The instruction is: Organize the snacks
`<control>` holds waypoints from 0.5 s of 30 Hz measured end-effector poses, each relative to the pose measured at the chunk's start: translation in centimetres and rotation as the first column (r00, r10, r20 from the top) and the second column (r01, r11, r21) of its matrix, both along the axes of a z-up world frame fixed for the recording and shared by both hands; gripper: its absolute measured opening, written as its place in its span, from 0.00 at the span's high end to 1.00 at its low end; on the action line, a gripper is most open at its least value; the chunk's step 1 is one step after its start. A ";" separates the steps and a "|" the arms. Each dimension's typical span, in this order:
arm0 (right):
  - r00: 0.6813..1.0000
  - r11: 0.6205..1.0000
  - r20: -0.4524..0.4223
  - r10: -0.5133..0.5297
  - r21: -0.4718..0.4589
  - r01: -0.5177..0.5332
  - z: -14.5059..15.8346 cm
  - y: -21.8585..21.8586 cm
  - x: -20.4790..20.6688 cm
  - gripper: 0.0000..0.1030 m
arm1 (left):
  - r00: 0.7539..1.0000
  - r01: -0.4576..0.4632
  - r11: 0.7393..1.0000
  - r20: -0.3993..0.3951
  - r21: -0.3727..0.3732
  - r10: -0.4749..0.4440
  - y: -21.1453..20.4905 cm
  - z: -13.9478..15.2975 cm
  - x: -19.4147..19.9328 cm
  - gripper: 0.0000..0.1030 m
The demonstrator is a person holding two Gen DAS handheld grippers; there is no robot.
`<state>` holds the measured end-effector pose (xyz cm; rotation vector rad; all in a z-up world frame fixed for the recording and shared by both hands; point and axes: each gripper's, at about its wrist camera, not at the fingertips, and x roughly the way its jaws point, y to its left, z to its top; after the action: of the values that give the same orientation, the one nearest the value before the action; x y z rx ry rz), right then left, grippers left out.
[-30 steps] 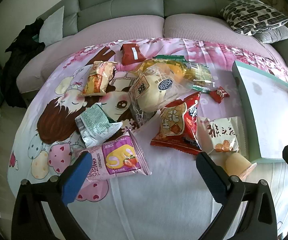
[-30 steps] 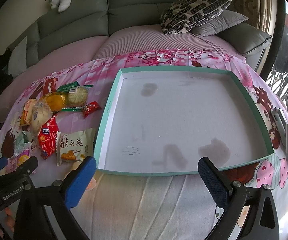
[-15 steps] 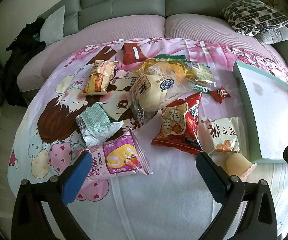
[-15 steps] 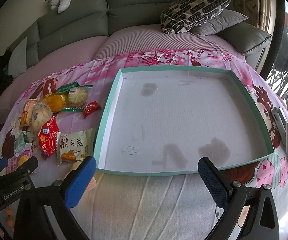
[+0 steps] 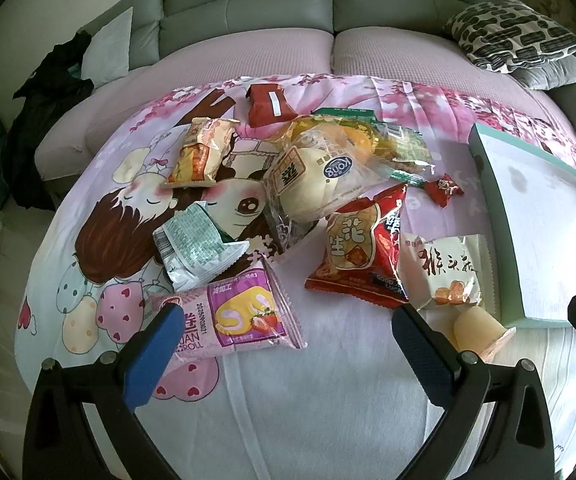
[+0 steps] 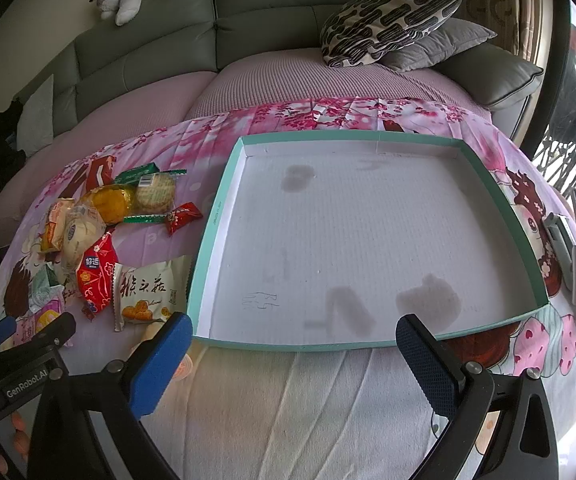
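About ten wrapped snacks lie heaped on the pink cartoon-print cloth (image 5: pixel 128 216), among them one pink strawberry-roll packet (image 5: pixel 236 316), one red peanut bag (image 5: pixel 361 252) and one pale jelly cup (image 5: pixel 475 328). One shallow teal-rimmed white tray (image 6: pixel 367 240) sits just beside the heap. The left gripper (image 5: pixel 284 344) and right gripper (image 6: pixel 291 356) hover with fingers spread wide, holding nothing.
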<state>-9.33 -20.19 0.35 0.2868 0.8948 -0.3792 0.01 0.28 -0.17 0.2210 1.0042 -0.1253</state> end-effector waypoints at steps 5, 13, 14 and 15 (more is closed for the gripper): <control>1.000 1.000 -0.002 0.001 0.000 -0.001 0.0 0.2 0.0 0.00 | 1.000 -0.006 1.000 -0.003 -0.002 0.006 0.0 0.0 0.1 0.00; 1.000 1.000 -0.002 0.001 0.000 -0.001 -0.1 0.2 0.0 0.00 | 1.000 -0.010 1.000 -0.006 -0.003 0.010 -0.1 -0.1 0.1 0.00; 1.000 1.000 -0.002 0.001 0.001 -0.001 -0.1 0.1 0.0 0.00 | 1.000 -0.010 1.000 -0.006 -0.004 0.010 -0.1 -0.1 0.1 0.00; 1.000 1.000 -0.002 0.000 0.001 0.000 -0.1 0.2 0.0 0.00 | 1.000 -0.010 1.000 -0.005 -0.004 0.010 -0.1 -0.1 0.1 0.00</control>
<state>-9.37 -19.97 0.29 0.2876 0.8968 -0.3793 0.08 0.17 -0.24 0.2121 1.0100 -0.1183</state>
